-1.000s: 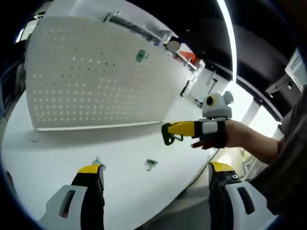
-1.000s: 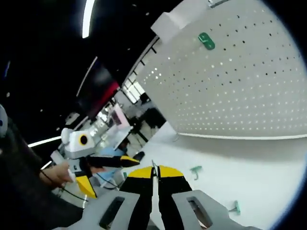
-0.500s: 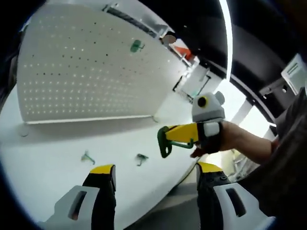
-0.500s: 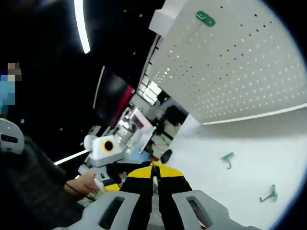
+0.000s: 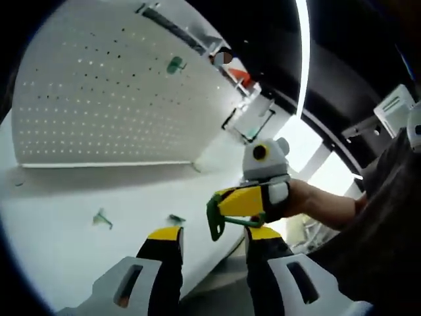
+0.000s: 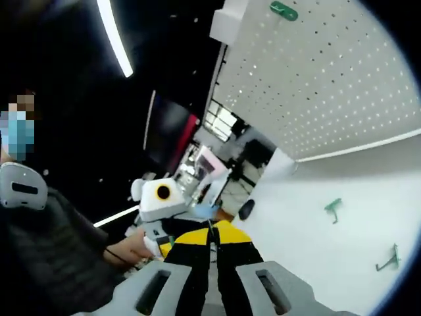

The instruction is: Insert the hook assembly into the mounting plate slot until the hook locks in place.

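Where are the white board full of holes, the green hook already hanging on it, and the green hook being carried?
Pegboard (image 5: 99,105), left gripper view, its perforated face.
Hung hook (image 5: 175,64), left gripper view, its body.
Carried hook (image 5: 214,224), left gripper view, its curved end.

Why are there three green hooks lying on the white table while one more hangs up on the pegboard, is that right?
Not quite: two green hooks lie on the white table, not three. The left gripper view shows one hook and another hook there. One more green hook does hang on the pegboard, and the right gripper holds a further green hook.
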{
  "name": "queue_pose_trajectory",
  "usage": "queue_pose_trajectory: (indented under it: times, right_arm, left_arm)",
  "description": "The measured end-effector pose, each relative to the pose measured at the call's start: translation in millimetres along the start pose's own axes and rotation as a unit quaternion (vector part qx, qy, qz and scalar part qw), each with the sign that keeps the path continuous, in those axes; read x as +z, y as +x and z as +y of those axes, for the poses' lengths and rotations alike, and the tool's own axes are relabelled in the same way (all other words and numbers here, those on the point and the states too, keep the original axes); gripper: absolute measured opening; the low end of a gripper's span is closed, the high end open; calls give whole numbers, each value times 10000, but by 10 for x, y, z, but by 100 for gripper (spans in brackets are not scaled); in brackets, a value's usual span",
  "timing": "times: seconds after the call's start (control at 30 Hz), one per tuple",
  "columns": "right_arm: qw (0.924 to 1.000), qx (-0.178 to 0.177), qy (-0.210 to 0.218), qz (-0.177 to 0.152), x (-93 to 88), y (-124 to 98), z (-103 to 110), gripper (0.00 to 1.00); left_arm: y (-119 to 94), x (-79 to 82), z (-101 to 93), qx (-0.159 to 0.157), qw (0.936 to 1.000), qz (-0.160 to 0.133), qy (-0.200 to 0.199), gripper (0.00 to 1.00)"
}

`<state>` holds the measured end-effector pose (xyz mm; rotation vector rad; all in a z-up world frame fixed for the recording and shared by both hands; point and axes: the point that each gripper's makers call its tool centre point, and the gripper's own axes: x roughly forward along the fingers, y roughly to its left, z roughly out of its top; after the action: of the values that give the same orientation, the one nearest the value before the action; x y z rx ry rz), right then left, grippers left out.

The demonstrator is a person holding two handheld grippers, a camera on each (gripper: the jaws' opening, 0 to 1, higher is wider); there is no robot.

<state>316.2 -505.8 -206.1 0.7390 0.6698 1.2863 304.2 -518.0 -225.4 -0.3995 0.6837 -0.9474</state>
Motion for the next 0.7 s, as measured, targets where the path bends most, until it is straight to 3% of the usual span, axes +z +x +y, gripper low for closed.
queue_pose_trajectory:
  times: [0.23, 0.57, 0.7]
  right_arm:
    - [9996, 278, 1, -62, -8, 29, 68, 0]
    - [9988, 464, 74, -113, -25, 35, 93, 0]
    - [9986, 455, -210, -149, 17, 27, 136, 1]
  left_arm:
    - [-40, 45, -38, -135, 9995, -131, 242, 15]
    - [-79, 50, -82, -396, 9989, -241, 124, 7]
    - [-86, 87, -109, -428, 9984, -306, 182, 3]
